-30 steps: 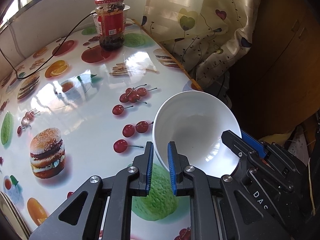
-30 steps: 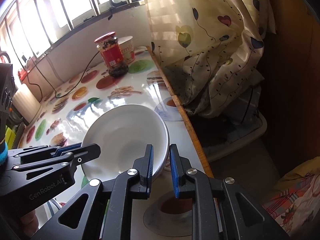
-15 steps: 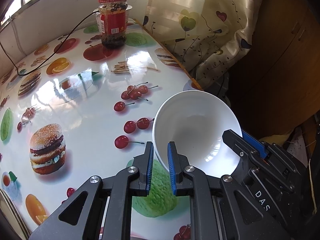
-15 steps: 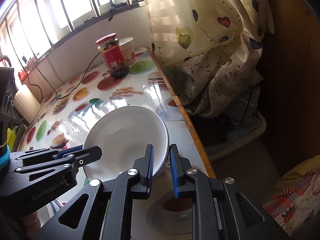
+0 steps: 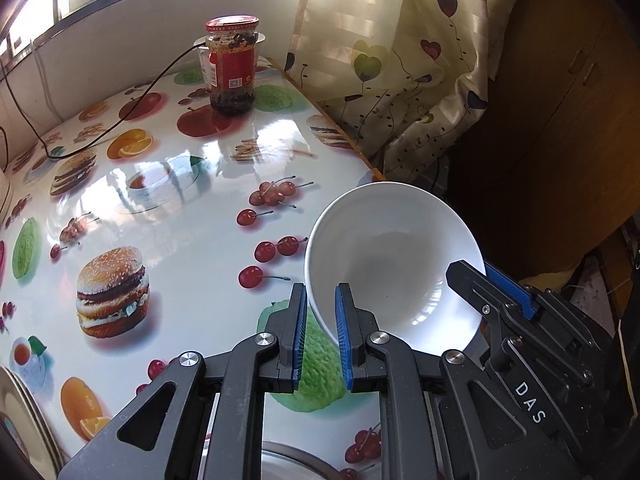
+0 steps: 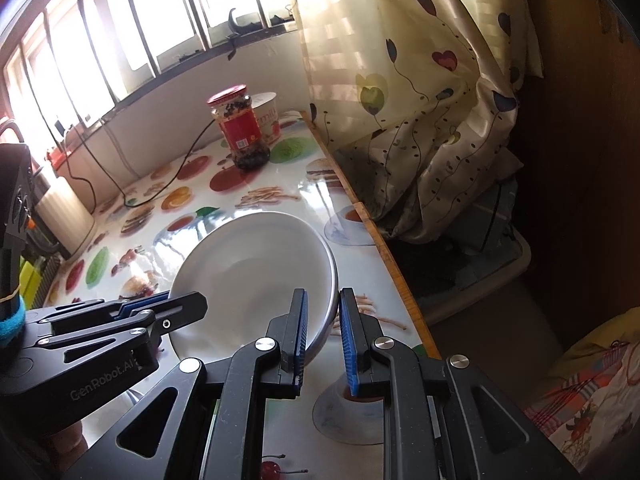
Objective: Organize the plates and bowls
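Observation:
A white bowl (image 5: 394,256) is held tilted above the fruit-print table (image 5: 168,216), near its right edge. My left gripper (image 5: 320,320) is shut on the bowl's near left rim. My right gripper (image 6: 323,322) is shut on the opposite rim of the same bowl (image 6: 256,264). The right gripper also shows in the left wrist view (image 5: 490,280) at the bowl's lower right, and the left gripper shows in the right wrist view (image 6: 160,312) at the bowl's left. Plate edges (image 5: 24,408) show at the far lower left.
A red-lidded jar (image 5: 232,72) stands at the table's far end with a white cup (image 6: 269,114) behind it. A black cable (image 5: 100,136) trails across the far left. A curtain (image 5: 400,72) hangs past the right table edge. A metal rim (image 5: 288,460) shows below the left gripper.
Both grippers have moved a little forward with the bowl; the jar looks slightly nearer. The grip on the bowl is unchanged.

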